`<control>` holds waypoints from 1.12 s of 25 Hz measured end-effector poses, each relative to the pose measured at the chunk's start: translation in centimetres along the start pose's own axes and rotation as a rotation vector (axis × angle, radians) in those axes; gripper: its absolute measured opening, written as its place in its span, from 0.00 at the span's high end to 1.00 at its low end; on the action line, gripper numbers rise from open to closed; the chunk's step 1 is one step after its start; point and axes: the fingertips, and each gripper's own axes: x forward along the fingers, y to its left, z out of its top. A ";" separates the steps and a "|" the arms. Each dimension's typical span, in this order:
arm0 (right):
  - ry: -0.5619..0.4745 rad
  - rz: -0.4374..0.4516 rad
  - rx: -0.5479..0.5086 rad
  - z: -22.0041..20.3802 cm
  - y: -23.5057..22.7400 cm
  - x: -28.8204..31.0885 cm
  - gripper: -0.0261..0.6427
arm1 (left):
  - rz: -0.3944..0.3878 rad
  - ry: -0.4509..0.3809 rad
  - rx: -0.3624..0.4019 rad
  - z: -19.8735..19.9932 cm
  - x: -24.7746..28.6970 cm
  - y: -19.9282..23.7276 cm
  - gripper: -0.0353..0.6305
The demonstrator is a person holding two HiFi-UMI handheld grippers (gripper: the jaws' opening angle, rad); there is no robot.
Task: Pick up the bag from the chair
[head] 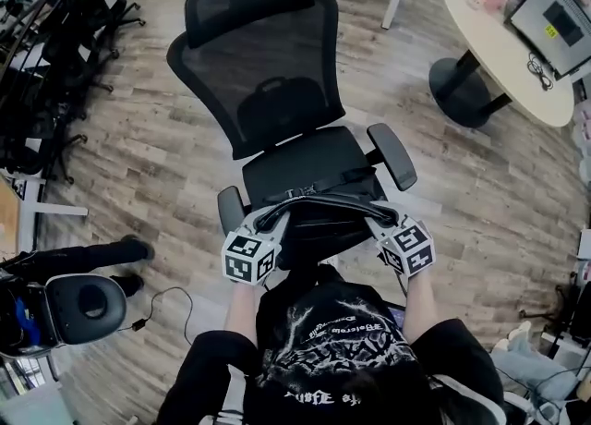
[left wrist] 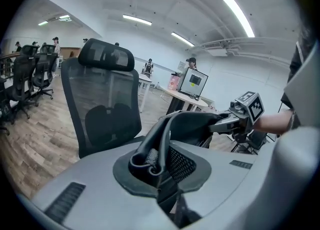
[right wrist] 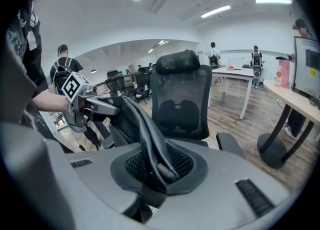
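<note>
The black bag (head: 323, 225) hangs between my two grippers over the front part of the black mesh office chair's seat (head: 305, 166). My left gripper (head: 274, 221) is shut on the left end of the bag's top strap (left wrist: 151, 155). My right gripper (head: 380, 221) is shut on the strap's right end (right wrist: 156, 160). The bag's body (left wrist: 192, 125) stretches across to the other gripper (left wrist: 239, 119) in the left gripper view. From the right gripper view the bag (right wrist: 129, 120) reaches the left gripper (right wrist: 85, 105). Whether the bag's bottom still touches the seat is hidden.
The chair's backrest (head: 260, 72) and armrests (head: 392, 155) stand just beyond the bag. A round table (head: 503, 49) with a monitor (head: 554, 15) is at the far right. Black chairs (head: 55, 54) line the left. A person's shoe (head: 134, 248) and a cable (head: 162, 308) lie at left.
</note>
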 end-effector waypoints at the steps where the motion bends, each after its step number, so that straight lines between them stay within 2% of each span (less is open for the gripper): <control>1: -0.010 -0.002 -0.007 0.3 0.4 -0.4 0.88 | 0.005 -0.010 0.002 0.2 -0.5 -0.2 0.88; 7: -0.065 -0.005 -0.044 2.1 1.8 -3.1 0.87 | -0.028 -0.046 0.025 1.7 -2.9 -1.8 0.89; 11: -0.102 -0.031 -0.067 3.5 2.3 -4.2 0.87 | -0.004 -0.074 0.037 3.1 -4.1 -2.3 0.89; 15: -0.130 -0.004 -0.085 4.1 3.7 -5.6 0.88 | 0.002 -0.092 0.065 3.8 -6.2 -3.2 0.89; 20: -0.154 -0.021 -0.097 5.1 3.8 -8.2 0.88 | 0.003 -0.109 0.069 5.3 -7.1 -5.2 0.89; 23: -0.165 0.001 -0.124 5.9 4.5 -9.0 0.88 | -0.005 -0.114 0.100 5.8 -8.4 -5.8 0.89; 28: -0.211 -0.020 -0.150 7.8 5.0 -10.5 0.88 | 0.008 -0.138 0.140 7.7 -10.0 -6.6 0.89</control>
